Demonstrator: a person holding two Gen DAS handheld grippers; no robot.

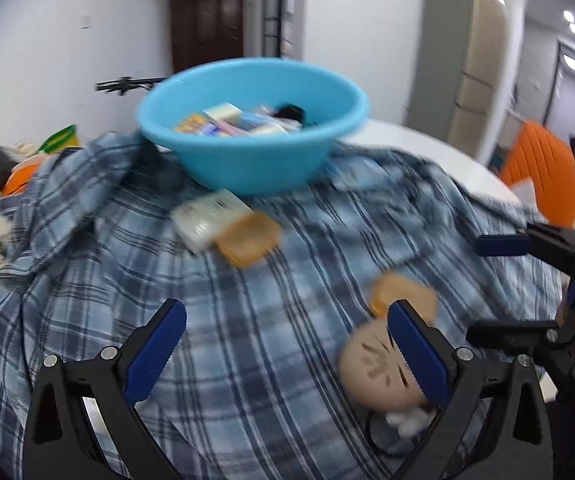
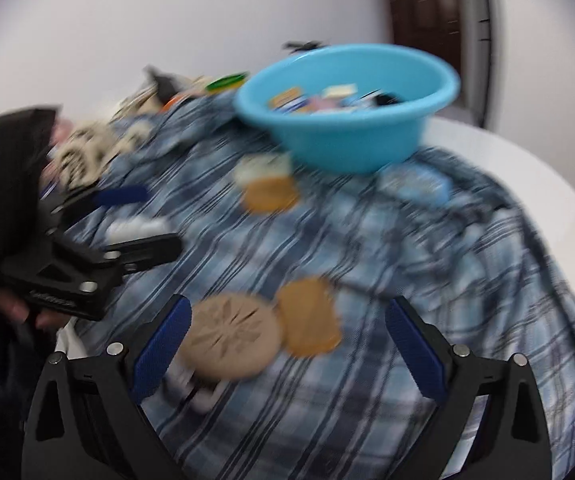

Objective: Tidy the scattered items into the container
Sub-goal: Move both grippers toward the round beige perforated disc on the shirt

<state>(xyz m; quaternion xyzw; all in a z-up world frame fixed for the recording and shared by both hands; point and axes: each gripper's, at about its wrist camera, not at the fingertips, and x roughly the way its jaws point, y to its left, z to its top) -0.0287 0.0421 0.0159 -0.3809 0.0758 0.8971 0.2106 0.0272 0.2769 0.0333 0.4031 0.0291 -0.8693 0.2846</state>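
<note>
A light blue bowl holding several small packets stands at the far side of a blue plaid cloth. In front of it lie a white packet and an orange box. Nearer lie a tan round disc and an orange piece. My right gripper is open, and both of these show between its fingers, untouched. My left gripper is open over bare cloth, left of the disc. Both views are blurred.
The cloth covers a white round table. A light blue packet lies right of the bowl. Fluffy, orange and green clutter sits at the far left. An orange chair stands beyond the table. A hand holds the left gripper.
</note>
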